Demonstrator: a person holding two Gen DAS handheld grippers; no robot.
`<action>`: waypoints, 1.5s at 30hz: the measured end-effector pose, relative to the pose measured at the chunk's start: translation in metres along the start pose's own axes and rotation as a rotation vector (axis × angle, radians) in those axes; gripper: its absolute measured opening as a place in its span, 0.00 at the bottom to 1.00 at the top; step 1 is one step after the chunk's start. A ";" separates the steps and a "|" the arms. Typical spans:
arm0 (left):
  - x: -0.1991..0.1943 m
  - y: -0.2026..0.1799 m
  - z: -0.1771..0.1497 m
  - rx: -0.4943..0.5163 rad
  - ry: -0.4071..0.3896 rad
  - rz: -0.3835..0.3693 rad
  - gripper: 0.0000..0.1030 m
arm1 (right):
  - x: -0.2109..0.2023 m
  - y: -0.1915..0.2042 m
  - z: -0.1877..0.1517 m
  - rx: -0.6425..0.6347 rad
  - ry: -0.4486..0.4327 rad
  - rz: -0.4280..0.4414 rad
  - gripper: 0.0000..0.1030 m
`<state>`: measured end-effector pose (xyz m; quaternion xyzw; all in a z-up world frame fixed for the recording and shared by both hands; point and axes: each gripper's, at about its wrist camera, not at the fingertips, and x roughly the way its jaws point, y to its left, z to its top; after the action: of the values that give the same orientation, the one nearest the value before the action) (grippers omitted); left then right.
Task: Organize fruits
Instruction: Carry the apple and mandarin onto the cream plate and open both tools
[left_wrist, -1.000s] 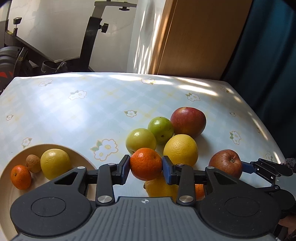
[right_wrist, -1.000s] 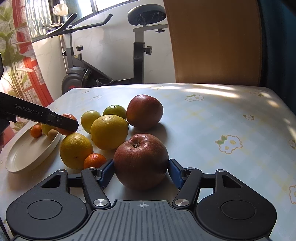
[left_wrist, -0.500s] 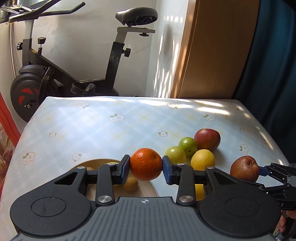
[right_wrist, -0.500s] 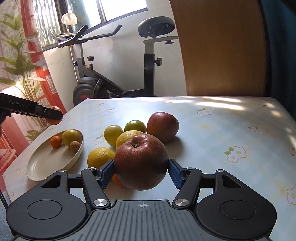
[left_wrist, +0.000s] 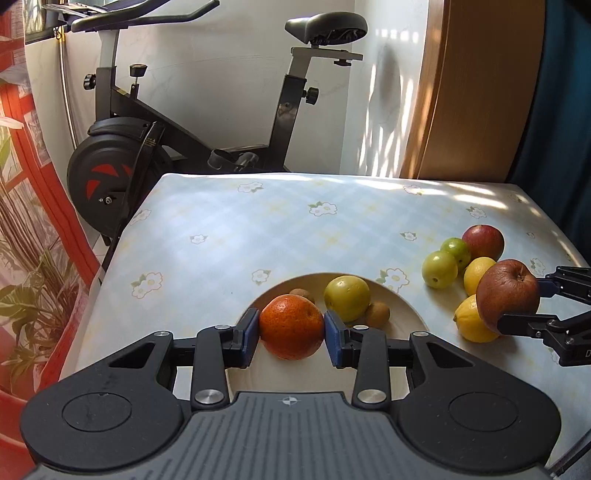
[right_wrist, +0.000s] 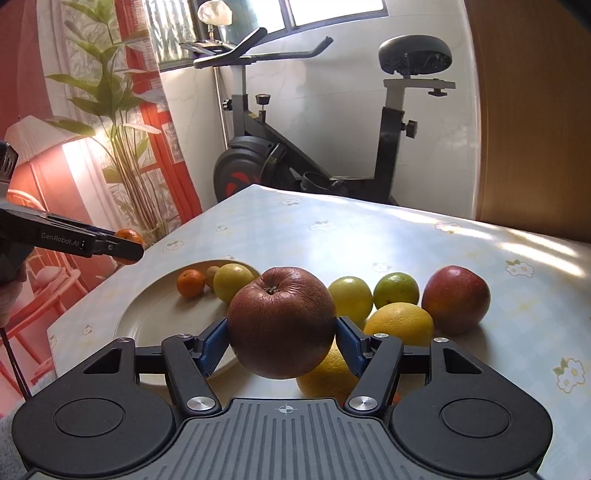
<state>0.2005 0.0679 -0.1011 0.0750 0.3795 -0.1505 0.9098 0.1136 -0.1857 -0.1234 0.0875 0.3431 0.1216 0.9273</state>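
My left gripper (left_wrist: 291, 332) is shut on an orange (left_wrist: 291, 326) and holds it above the cream plate (left_wrist: 410, 314). The plate holds a yellow-green fruit (left_wrist: 347, 298) and small brown fruits (left_wrist: 377, 314); the right wrist view shows a small tangerine (right_wrist: 190, 283) on it too. My right gripper (right_wrist: 281, 341) is shut on a dark red wrinkled apple (right_wrist: 281, 326), held in the air above the loose fruit pile and right of the plate (right_wrist: 147, 321). The apple also shows in the left wrist view (left_wrist: 508, 297).
Loose fruit lies on the flowered tablecloth (left_wrist: 258, 229) right of the plate: a red apple (right_wrist: 456, 299), two green fruits (right_wrist: 396, 290), yellow citrus (right_wrist: 399, 324). An exercise bike (left_wrist: 155, 147) stands beyond the table's far edge. A plant (right_wrist: 110, 110) is at the left.
Both grippers have risen and swung left with their fruit. The orange now hangs over the plate; the apple is lifted higher, closer to the plate.
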 end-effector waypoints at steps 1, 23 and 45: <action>0.002 0.004 -0.005 0.003 0.006 -0.005 0.38 | 0.005 0.006 0.002 -0.015 0.014 0.010 0.58; 0.063 0.037 -0.028 -0.047 0.061 -0.065 0.39 | 0.089 0.053 0.012 -0.123 0.173 0.070 0.58; 0.076 0.040 -0.023 -0.104 0.065 -0.102 0.39 | 0.108 0.056 0.013 -0.211 0.173 0.044 0.58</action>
<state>0.2491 0.0952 -0.1710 0.0131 0.4192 -0.1746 0.8909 0.1924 -0.1025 -0.1668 -0.0139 0.4050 0.1846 0.8954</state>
